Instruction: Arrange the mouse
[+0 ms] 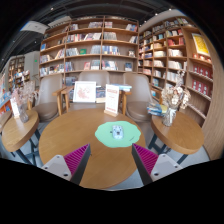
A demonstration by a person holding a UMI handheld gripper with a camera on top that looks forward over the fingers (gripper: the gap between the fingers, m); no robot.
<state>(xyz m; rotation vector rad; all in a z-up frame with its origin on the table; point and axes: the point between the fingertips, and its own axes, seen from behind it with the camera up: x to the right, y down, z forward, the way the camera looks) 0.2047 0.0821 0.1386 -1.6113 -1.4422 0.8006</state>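
Nothing can be read — the standing signs (86, 92) on the far table (66, 94) and the book spines are too small.

Round wooden surface (70, 135), light brown. Green mat (117, 134) lies flat on it near centre. Small white mouse (118, 131) sits on the mat. Two upright placards (86, 92) at the far edge.
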